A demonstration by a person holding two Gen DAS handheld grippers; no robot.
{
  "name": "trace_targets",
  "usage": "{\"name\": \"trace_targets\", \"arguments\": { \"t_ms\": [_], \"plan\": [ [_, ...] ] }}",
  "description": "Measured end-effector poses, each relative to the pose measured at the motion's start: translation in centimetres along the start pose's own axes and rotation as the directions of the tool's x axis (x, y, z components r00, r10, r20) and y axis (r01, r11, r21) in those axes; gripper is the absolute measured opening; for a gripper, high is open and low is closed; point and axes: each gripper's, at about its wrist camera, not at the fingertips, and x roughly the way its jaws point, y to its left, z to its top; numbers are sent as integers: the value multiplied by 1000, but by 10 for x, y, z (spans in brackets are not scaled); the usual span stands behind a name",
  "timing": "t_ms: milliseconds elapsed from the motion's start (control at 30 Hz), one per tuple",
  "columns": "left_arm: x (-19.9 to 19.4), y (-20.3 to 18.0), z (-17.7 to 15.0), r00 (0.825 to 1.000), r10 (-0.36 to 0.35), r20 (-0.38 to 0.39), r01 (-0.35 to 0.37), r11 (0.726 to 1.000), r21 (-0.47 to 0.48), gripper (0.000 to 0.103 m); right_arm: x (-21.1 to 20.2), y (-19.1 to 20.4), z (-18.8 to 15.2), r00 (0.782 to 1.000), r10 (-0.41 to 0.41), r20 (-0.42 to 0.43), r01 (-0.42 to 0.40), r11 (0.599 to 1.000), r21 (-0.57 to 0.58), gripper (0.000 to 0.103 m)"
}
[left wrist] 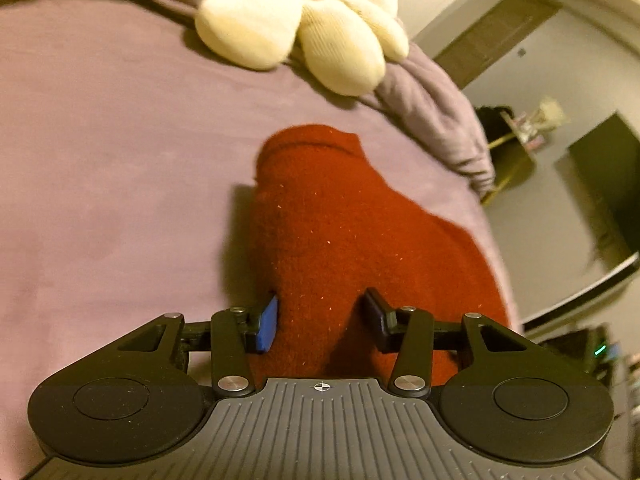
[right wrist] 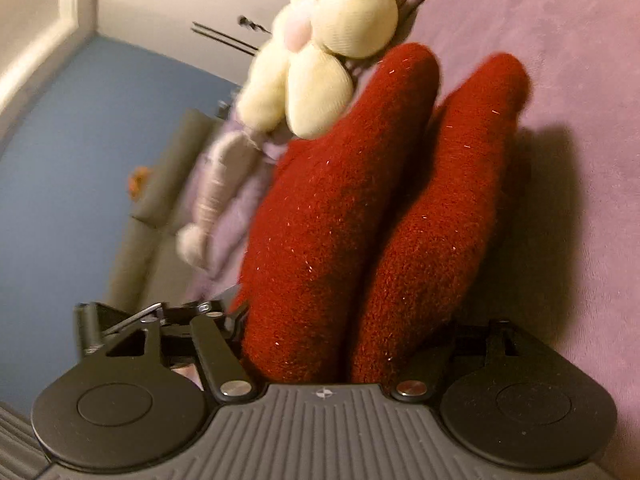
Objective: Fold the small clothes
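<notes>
Here, the red knit garment (left wrist: 340, 220) lies on the purple bed sheet (left wrist: 100, 140), running forward from between both claws. Left claw (left wrist: 322, 322) stands half spread; its blue pad (left wrist: 267, 324) touches the garment's edge. Right claw (right wrist: 340, 344) stands wide with two red folds bunched between; fingertips hidden, grip unclear. Cream flower plush (left wrist: 304, 28) beyond.

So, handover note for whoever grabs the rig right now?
Left gripper: jaws partly closed, pads on the red fuzzy garment, which looks lifted off the purple bed.
Right gripper: the garment's two lobes run through the jaws; fingertips hidden, grip unclear.
Flower plush lies just past the garment's far end.
Done: garment picked up at the near end.
Left: the fold itself; no finished fold visible. Keep clear of the plush.
</notes>
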Motion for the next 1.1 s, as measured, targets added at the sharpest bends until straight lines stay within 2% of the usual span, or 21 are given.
{"name": "trace_targets", "arguments": {
  "t_ms": [67, 100, 167, 233, 333, 367, 400, 433, 500, 533, 600, 633, 667, 767, 833, 900, 1000, 1100],
  "plan": [
    [-11, -3, 1, 1000, 5, 20, -6, 1000, 23, 55, 0, 10, -2, 995, -100, -2, 100, 994, -37, 85],
    [-16, -5, 4, 999, 8, 33, -10, 999, 37, 68, -4, 15, -3, 987, -159, 4, 159, 986, -49, 87],
    [-25, -13, 11, 996, 41, 84, -47, 996, 72, 76, -18, 28, 0, 960, -279, 37, 281, 955, -93, 88],
    [-26, -23, 18, 989, 74, 125, -87, 990, 109, 78, -36, 49, 3, 915, -376, 144, 397, 903, -164, 88],
    [-10, -40, 30, 982, 129, 141, -144, 984, 101, 81, -40, 87, 8, 850, -419, 320, 504, 823, -262, 87],
    [-2, -45, 34, 981, 140, 135, -153, 984, 94, 81, -33, 97, 11, 840, -421, 342, 519, 805, -286, 83],
    [7, -48, 37, 979, 154, 130, -166, 982, 87, 81, -21, 107, 13, 842, -420, 337, 522, 792, -316, 72],
    [18, -53, 41, 975, 185, 127, -195, 978, 72, 81, -6, 114, 16, 849, -420, 320, 517, 785, -342, 66],
    [36, -53, 47, 966, 232, 114, -241, 968, 70, 81, 23, 118, 22, 839, -457, 296, 541, 755, -369, 42],
    [47, -53, 50, 961, 257, 101, -265, 961, 76, 81, 39, 116, 26, 820, -495, 289, 572, 734, -366, 41],
    [68, -54, 54, 953, 293, 70, -299, 949, 98, 82, 63, 101, 37, 760, -583, 288, 650, 679, -341, 37],
    [75, -56, 54, 949, 308, 70, -314, 943, 110, 82, 69, 90, 41, 740, -613, 276, 672, 661, -335, 37],
    [84, -60, 54, 943, 324, 73, -331, 932, 149, 82, 66, 74, 40, 738, -622, 261, 674, 657, -338, 37],
    [111, -72, 52, 920, 381, 96, -392, 880, 268, 83, 74, 61, 52, 735, -625, 262, 676, 648, -351, 39],
    [125, -68, 51, 918, 391, 61, -393, 882, 261, 88, 84, 56, 58, 719, -642, 268, 694, 636, -338, 39],
    [135, -59, 50, 909, 414, 52, -415, 883, 220, 97, 91, 46, 60, 708, -644, 289, 706, 627, -331, 41],
    [138, -46, 53, 911, 413, 21, -411, 898, 157, 101, 106, 45, 59, 675, -663, 323, 736, 574, -359, 42],
    [124, -47, 52, 917, 398, 15, -396, 907, 142, 101, 106, 49, 60, 678, -664, 315, 732, 575, -365, 46]
  ]
}}
